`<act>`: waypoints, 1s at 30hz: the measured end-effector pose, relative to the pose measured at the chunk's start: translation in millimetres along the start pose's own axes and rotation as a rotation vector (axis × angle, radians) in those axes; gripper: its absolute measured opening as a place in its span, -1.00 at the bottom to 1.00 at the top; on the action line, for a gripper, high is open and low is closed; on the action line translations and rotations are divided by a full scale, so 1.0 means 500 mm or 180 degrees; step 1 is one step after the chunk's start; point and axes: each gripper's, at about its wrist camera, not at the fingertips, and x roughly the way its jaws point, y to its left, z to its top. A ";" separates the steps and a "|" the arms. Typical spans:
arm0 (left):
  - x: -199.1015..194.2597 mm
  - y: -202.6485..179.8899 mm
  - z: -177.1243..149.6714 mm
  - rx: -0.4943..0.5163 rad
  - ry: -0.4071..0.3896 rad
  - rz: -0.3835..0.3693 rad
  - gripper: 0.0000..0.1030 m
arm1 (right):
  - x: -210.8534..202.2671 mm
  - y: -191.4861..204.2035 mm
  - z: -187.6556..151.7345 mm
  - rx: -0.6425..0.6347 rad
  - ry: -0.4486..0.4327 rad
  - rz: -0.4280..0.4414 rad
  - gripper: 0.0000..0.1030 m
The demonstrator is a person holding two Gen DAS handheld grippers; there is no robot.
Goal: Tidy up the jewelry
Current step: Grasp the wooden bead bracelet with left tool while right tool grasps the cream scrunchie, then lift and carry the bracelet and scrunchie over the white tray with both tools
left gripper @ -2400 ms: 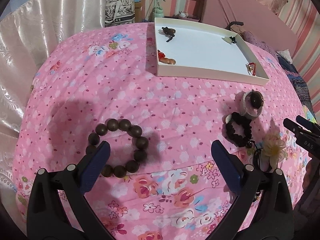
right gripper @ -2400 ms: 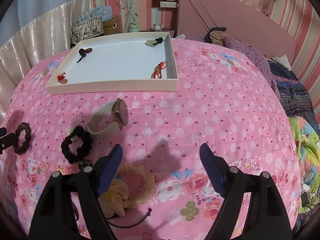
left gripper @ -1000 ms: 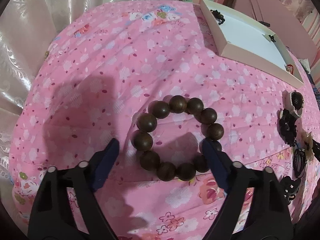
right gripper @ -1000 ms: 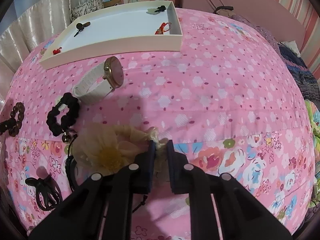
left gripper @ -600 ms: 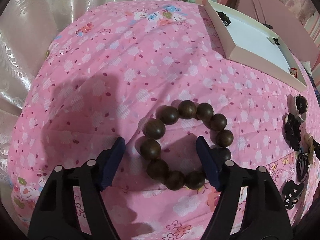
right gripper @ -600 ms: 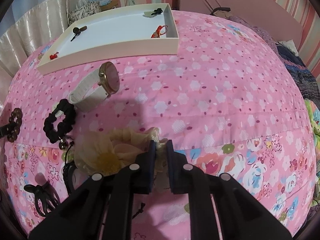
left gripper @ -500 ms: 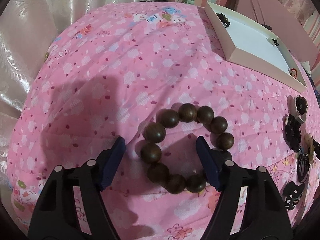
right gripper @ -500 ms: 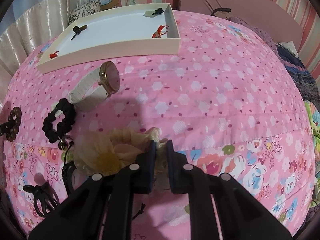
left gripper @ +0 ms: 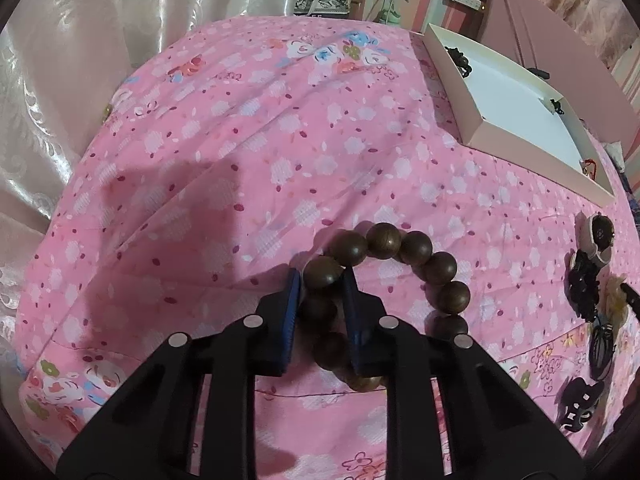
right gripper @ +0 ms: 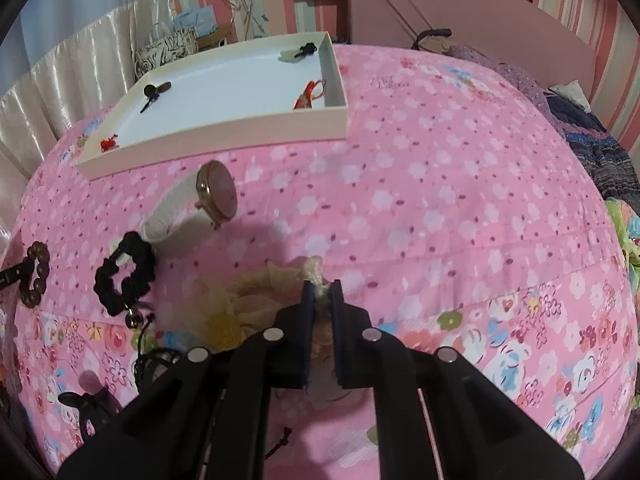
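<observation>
Bead bracelet between left tongs: dark wood-look beads, smooth, slight sheen. Tongs: matt black plastic, blue pads, shiny metal rivets. Flower scrunchie in right tongs: sheer cream cloth, gauzy. Bedspread: matt pink floral cloth. Tray ahead: matt card-like walls. Watch: glossy metal rim.

Each camera is riding just behind its own jaws and looking forward and down along them at the pink bed, from very close. The left view is facing the bed's left part, with the curtain behind and the white tray far off to the right. The right view is facing the middle, with the tray ahead and to the left. Both views are sharing the tray, the watch and the bead bracelet.
</observation>
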 end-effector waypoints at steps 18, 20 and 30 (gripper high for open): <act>-0.099 -0.104 0.034 0.0314 -0.0426 -0.0186 -0.66 | -0.015 -0.002 0.049 -0.0031 -0.0248 0.0026 -0.85; -0.112 -0.124 0.039 0.0381 -0.0471 -0.0230 -0.66 | -0.021 -0.001 0.057 -0.0040 -0.0296 0.0037 -0.85; -0.179 -0.223 0.089 0.0670 -0.0705 -0.0369 -0.66 | -0.062 0.020 0.134 -0.0197 -0.0576 0.0000 -0.85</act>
